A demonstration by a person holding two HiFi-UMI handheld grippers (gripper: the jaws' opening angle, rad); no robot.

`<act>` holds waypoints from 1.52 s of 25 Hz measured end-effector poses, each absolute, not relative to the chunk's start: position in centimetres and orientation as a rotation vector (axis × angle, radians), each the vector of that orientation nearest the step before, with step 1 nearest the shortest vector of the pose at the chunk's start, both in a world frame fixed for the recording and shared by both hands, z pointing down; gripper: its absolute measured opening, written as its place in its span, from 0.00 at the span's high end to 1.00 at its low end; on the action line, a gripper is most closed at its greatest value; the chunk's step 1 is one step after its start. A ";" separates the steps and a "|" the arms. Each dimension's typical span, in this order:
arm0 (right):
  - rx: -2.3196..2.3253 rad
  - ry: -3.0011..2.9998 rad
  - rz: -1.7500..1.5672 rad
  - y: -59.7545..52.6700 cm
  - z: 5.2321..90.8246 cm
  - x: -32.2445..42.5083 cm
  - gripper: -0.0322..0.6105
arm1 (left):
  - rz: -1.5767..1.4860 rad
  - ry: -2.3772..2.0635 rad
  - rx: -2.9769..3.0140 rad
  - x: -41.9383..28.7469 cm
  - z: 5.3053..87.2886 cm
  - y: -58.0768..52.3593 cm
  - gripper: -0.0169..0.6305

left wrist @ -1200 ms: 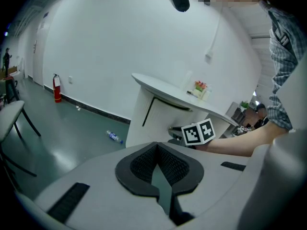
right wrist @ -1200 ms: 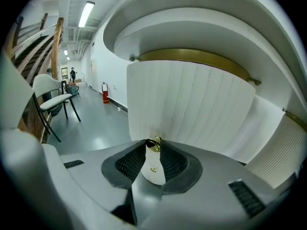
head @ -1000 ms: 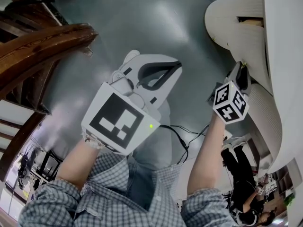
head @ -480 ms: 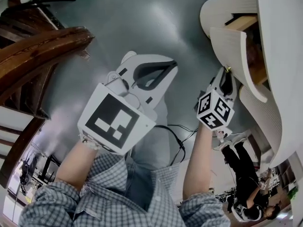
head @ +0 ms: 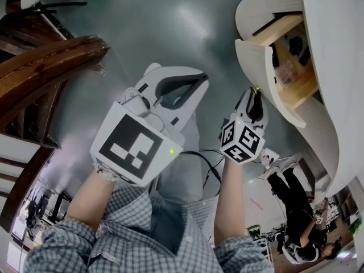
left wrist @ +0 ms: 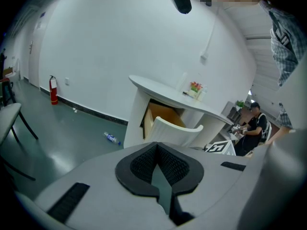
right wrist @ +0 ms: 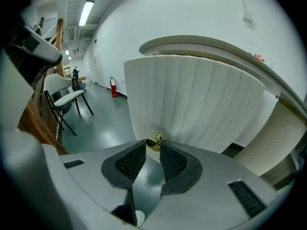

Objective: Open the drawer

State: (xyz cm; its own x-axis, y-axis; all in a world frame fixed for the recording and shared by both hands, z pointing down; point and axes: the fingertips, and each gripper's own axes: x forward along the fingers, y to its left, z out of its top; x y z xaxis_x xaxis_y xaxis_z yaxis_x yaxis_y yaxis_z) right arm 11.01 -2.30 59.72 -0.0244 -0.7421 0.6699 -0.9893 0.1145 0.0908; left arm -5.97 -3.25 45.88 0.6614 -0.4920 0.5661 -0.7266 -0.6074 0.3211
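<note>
A white curved cabinet has its top drawer (head: 263,68) pulled out, showing a wooden inside (head: 290,67) with small items in it. The drawer front (right wrist: 192,104) is ribbed white with a small brass knob (right wrist: 153,142). My right gripper (right wrist: 153,145) is shut on that knob, also seen at the drawer front in the head view (head: 254,91). My left gripper (head: 196,79) hangs over the grey floor to the left of the cabinet, jaws shut with nothing between them. From the left gripper view the open drawer (left wrist: 170,127) is ahead.
A dark wooden stair rail (head: 51,56) runs along the left. A chair (right wrist: 67,99) stands on the floor by it. A plastic bottle (left wrist: 111,138) lies on the floor near the cabinet. A person (head: 296,209) stands at lower right. Black cables (head: 210,164) trail below.
My right gripper has moved left and towards me with the knob in it, and the drawer has slid out from nearly closed to wide open. The left gripper has barely moved.
</note>
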 end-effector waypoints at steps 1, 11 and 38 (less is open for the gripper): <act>1.678 -1.820 0.557 -1.8 59.9 10.9 0.82 | 0.581 -0.943 2.343 -5.9 46.0 -3.0 0.97; 1.654 -1.809 0.593 0.8 59.9 9.8 0.82 | 0.584 -0.923 2.356 -5.5 45.6 -2.7 0.97; 1.626 -1.777 0.879 1.7 59.9 10.3 0.81 | 0.656 -0.877 2.382 -3.2 43.0 -5.5 0.97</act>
State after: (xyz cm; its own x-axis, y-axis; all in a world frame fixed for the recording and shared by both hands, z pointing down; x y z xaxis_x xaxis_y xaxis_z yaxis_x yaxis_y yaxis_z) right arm 10.29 1.72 59.88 -0.0991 -0.6207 0.7778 -0.9948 0.0449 -0.0909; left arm -3.20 -5.50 42.97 0.6740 -0.4436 0.5907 -0.6922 -0.6586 0.2952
